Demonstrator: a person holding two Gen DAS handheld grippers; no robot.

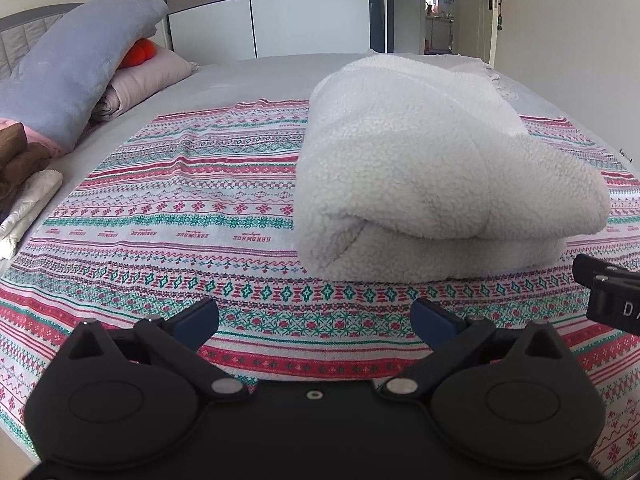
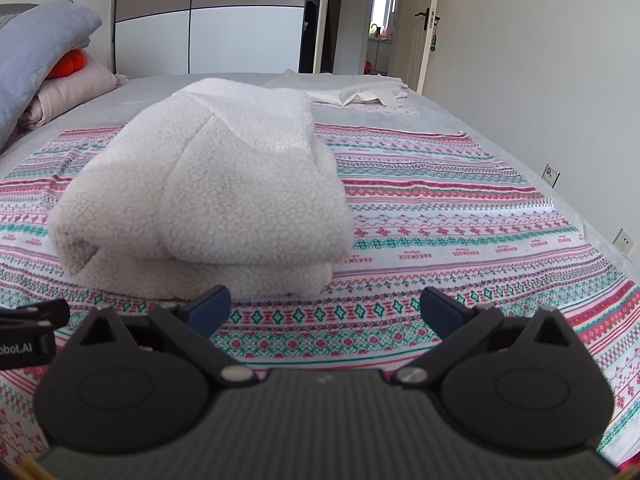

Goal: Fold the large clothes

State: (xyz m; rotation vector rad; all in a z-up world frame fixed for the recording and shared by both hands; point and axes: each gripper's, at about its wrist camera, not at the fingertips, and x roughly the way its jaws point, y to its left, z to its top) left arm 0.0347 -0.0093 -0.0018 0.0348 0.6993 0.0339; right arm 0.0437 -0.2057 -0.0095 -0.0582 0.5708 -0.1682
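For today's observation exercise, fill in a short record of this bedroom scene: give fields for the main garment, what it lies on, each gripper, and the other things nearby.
Main garment: white fleece garment, folded into a thick bundle
Lies on: patterned cloth spread over the bed
Left gripper: open, holding nothing, short of the bundle
Right gripper: open, holding nothing, short of the bundle
Beside the headboard: blue blanket, pink pillow, orange object
Far side of bed: white cloth, lying loose
Background: wardrobe, open door
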